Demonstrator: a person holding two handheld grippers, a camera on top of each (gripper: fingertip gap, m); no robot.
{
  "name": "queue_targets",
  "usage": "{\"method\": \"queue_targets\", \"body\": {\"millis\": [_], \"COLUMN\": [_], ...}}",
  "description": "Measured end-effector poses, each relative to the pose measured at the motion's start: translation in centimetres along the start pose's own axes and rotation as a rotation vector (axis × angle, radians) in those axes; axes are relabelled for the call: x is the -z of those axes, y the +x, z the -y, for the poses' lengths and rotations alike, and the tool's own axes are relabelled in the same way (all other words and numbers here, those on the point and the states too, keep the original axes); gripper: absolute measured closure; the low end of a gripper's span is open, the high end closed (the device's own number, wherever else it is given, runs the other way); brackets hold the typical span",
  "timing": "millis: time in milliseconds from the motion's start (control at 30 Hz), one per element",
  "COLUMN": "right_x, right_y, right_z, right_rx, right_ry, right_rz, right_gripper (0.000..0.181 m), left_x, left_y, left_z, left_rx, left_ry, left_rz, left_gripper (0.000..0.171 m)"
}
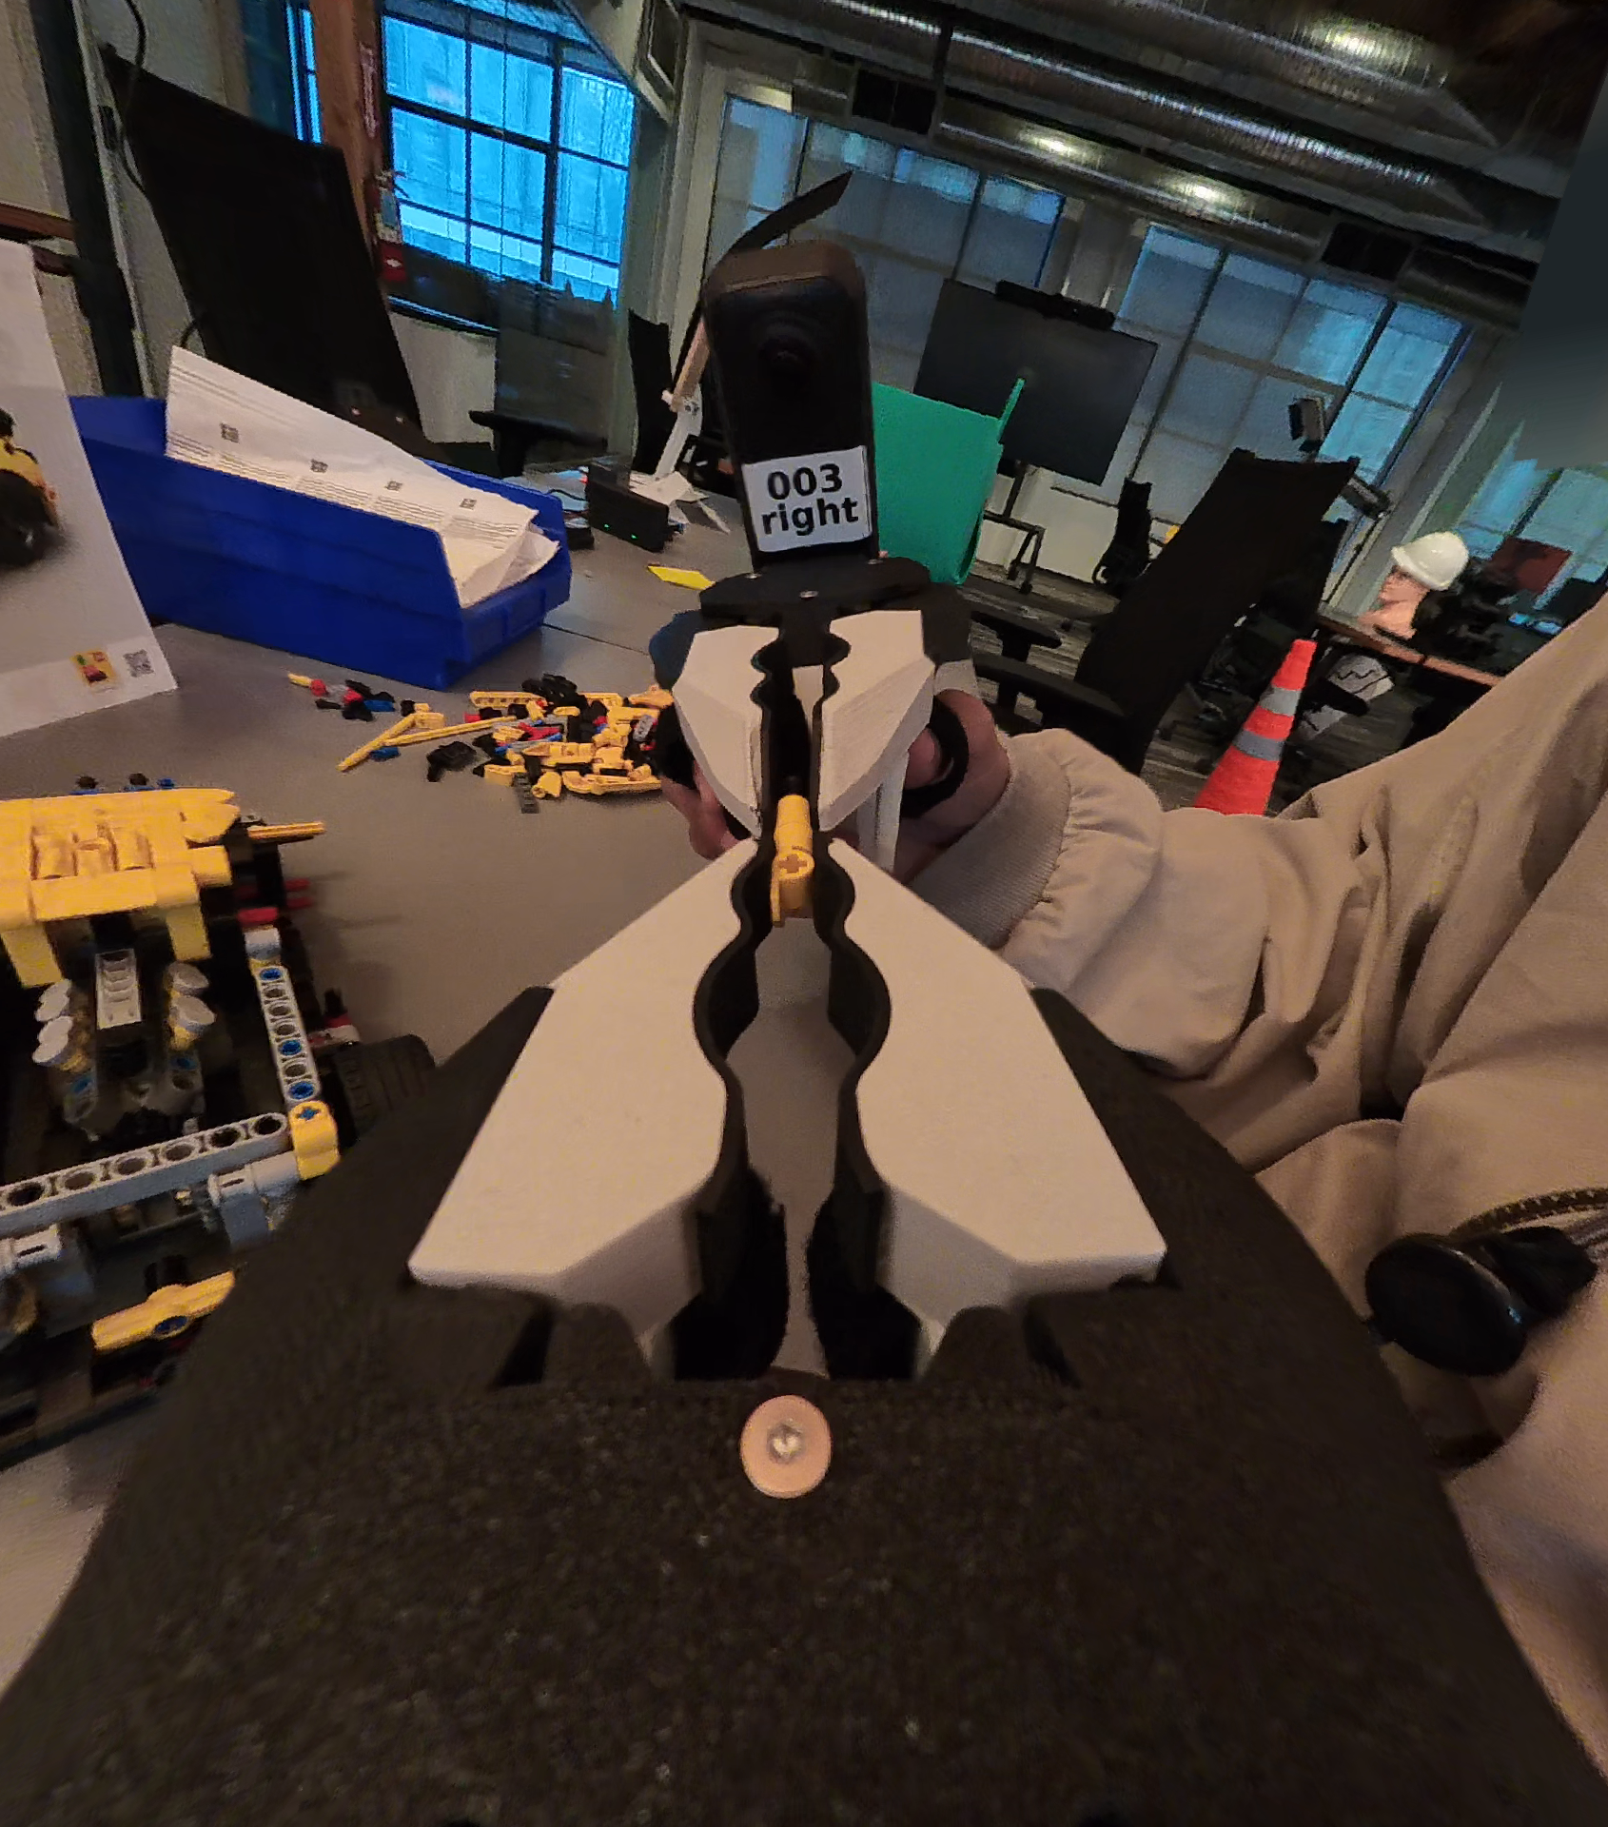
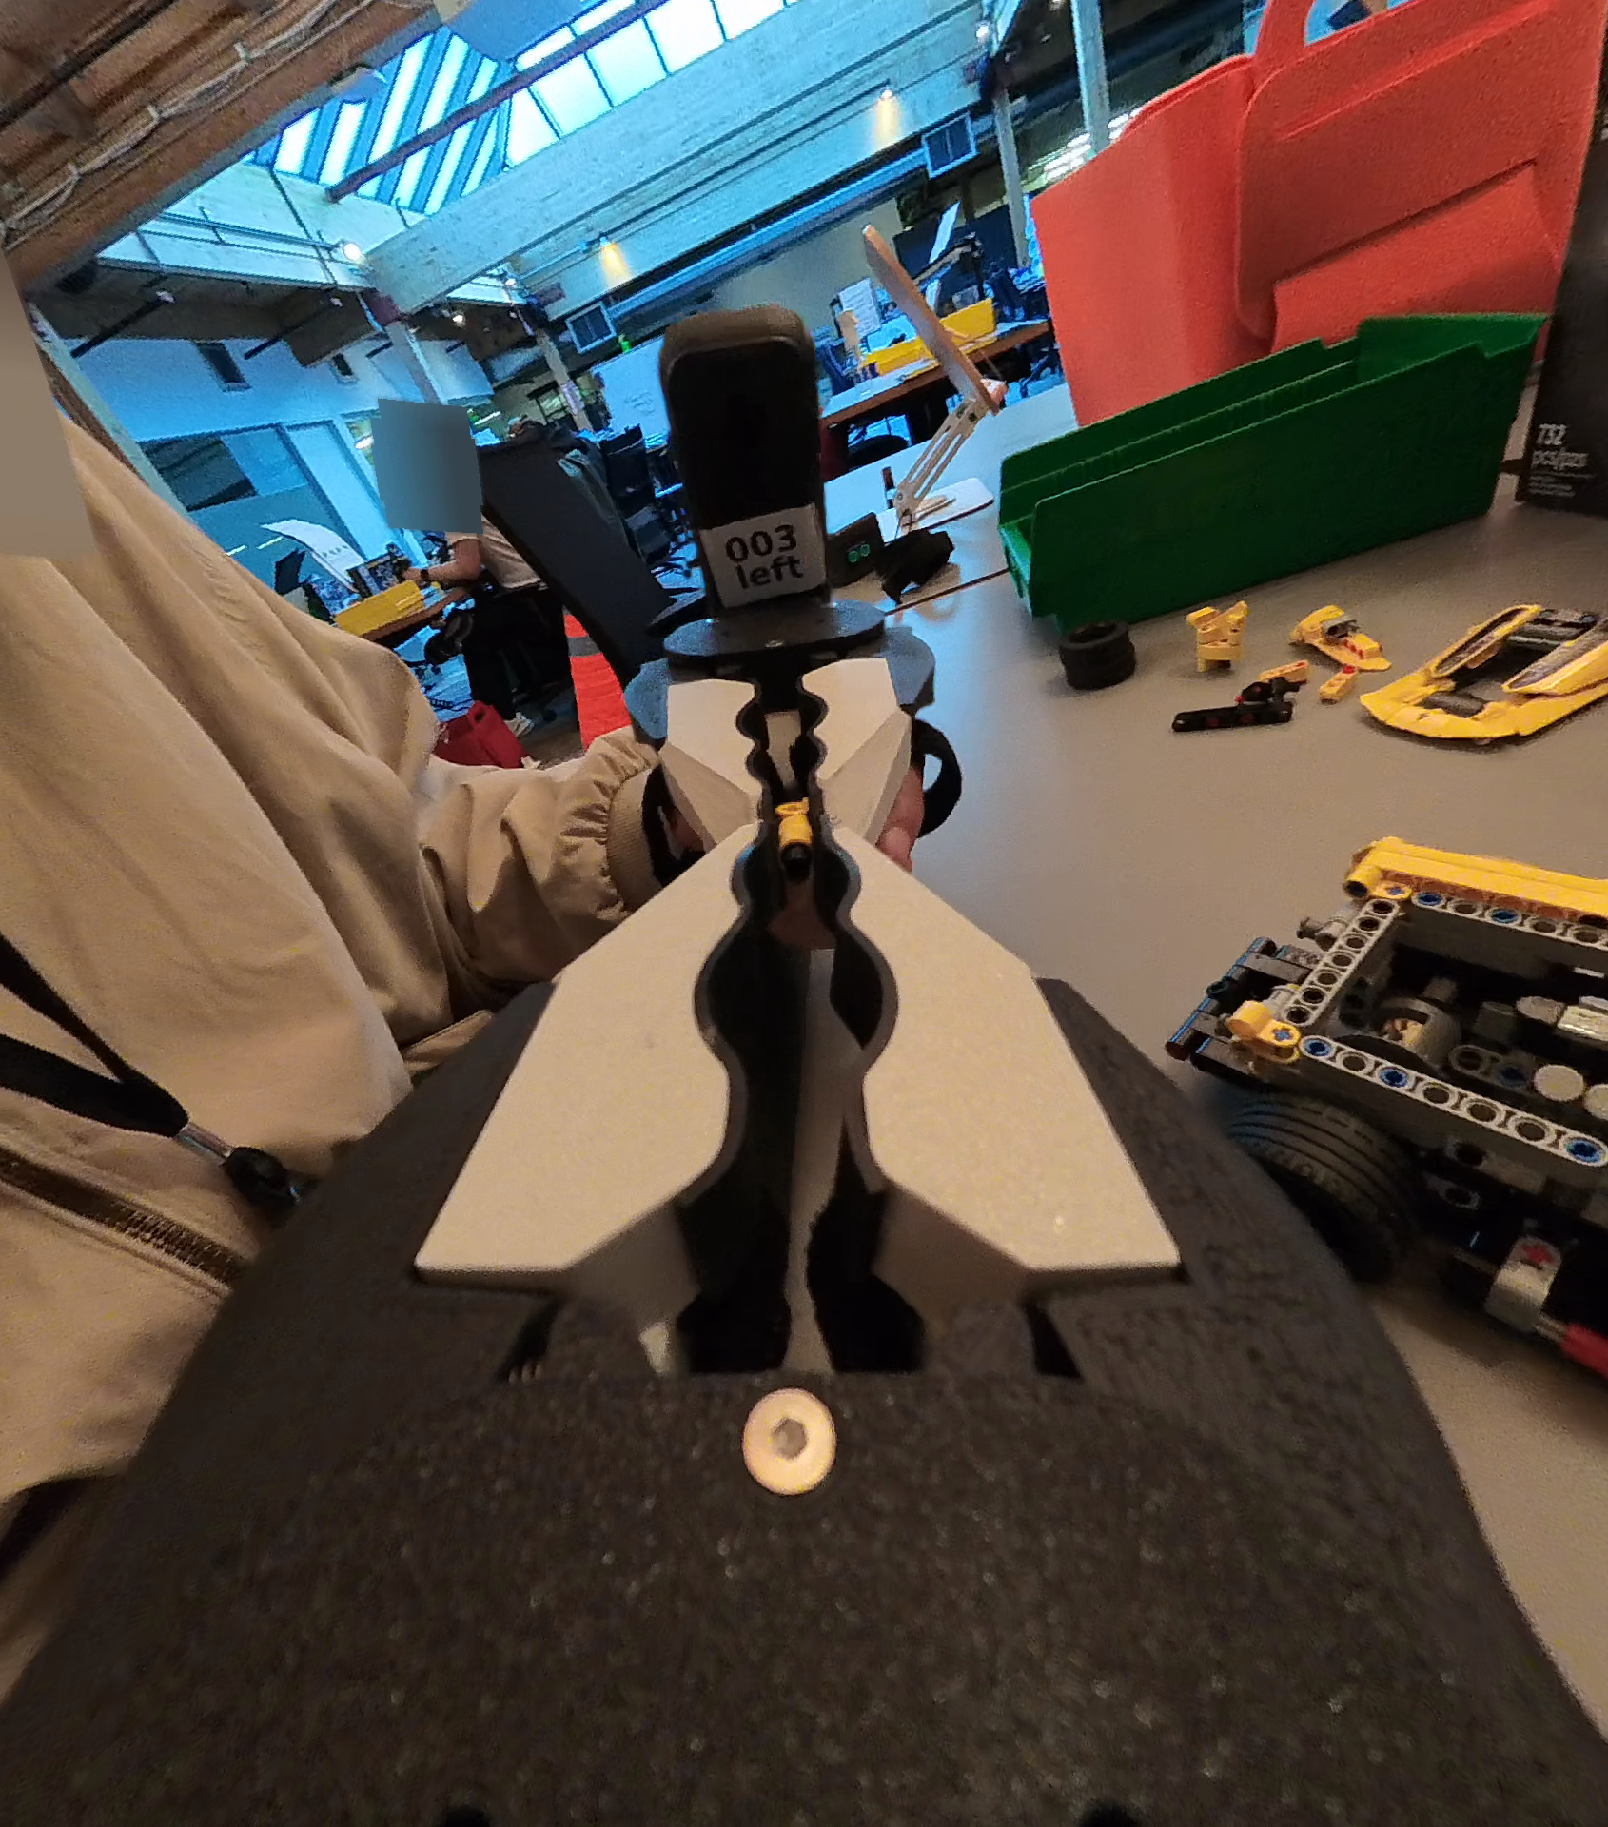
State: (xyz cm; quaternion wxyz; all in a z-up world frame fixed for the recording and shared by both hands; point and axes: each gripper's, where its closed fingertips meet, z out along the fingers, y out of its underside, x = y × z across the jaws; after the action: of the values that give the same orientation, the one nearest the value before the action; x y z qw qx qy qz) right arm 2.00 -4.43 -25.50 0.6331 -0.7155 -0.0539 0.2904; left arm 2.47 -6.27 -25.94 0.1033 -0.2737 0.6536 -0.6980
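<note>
a: left gripper (image 1: pixel 785 880) and right gripper (image 2: pixel 792 858) meet tip to tip, centre of both frames, raised above the bench (image 1: pixel 444 890).

b: what's between them?

a: a small yellow connector piece (image 1: pixel 790 858), long axis roughly upright in frame. left fingers (image 1: pixel 681 949) clenched on its lower end; right fingers (image 2: pixel 909 949) clenched on the same piece from the opposite side. in the right wrist view a black pin shows at its middle.

b: which is nearer it?

a: neither. both touching. they face each other along one line.

b: surroundings?

a: part-built yellow and grey brick car chassis (image 1: pixel 108 1038) lower left in the left view, well apart. loose brick pile (image 1: pixel 533 732) beyond it, blue bin (image 1: pixel 316 564) upper left. green bin (image 2: pixel 1255 475) upper right in the right view.
</note>
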Motion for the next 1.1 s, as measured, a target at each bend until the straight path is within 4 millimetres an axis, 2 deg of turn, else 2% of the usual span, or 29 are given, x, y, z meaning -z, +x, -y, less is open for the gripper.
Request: {"method": "queue_targets", "body": {"millis": [200, 233, 267, 300, 333, 367, 467, 600, 700, 800, 867, 1000, 1100], "right_x": [0.8, 2.2, 5.0, 7.9, 9.6, 10.2, 9.9, 8.9, 8.5, 8.2, 7.5, 6.0, 5.2], "right_y": [-0.2, 0.8, 1.5, 1.8, 2.3, 2.6, 2.5, 2.5, 2.4, 2.6, 2.7, 2.6, 2.6], "right_z": [-0.6, 0.2, 1.6, 2.5, 2.3, 1.9, 1.6, 1.2, 1.3, 1.2, 0.8, 0.2, -0.5], "right_rx": [0.022, 0.019, -0.001, -0.019, -0.012, -0.006, -0.053, -0.059, -0.073, -0.094, -0.101, -0.112, -0.103], "right_ry": [-0.062, -0.011, 0.085, 0.154, 0.138, 0.112, 0.135, 0.118, 0.128, 0.139, 0.116, 0.088, 0.048], "right_rz": [0.021, -0.032, -0.067, -0.090, -0.134, -0.166, -0.127, -0.109, -0.090, -0.090, -0.097, -0.082, -0.081], "right_gripper": [0.176, 0.177, 0.177, 0.177, 0.177, 0.177, 0.177, 0.176, 0.176, 0.176, 0.176, 0.176, 0.176], "left_x": [-0.1, 1.0, 3.3, 5.2, 5.6, 5.0, 2.0, 1.5, 1.5, 0.8, 0.2, -1.0, -1.3], "left_y": [0.3, 0.3, 0.1, -1.3, -2.6, -2.4, -0.9, 0.1, -0.2, -0.4, -0.5, -1.4, -1.7], "left_z": [-0.3, 1.0, 3.8, 4.8, 4.1, 3.7, 1.8, 1.6, 1.5, 0.5, -0.8, -4.9, -5.5], "left_rx": [-0.030, -0.022, 0.037, 0.089, 0.083, 0.063, 0.044, -0.013, -0.013, -0.005, -0.036, -0.135, -0.213], "left_ry": [-0.022, 0.062, 0.228, 0.296, 0.249, 0.215, 0.104, 0.100, 0.096, 0.042, -0.027, -0.247, -0.284], "left_rz": [-0.001, -0.009, -0.040, -0.017, 0.039, 0.034, -0.021, -0.027, -0.007, 0.004, 0.029, 0.108, 0.149], "left_gripper": [0.166, 0.166, 0.167, 0.167, 0.167, 0.166, 0.166, 0.166, 0.166, 0.166, 0.166, 0.166, 0.166]}}
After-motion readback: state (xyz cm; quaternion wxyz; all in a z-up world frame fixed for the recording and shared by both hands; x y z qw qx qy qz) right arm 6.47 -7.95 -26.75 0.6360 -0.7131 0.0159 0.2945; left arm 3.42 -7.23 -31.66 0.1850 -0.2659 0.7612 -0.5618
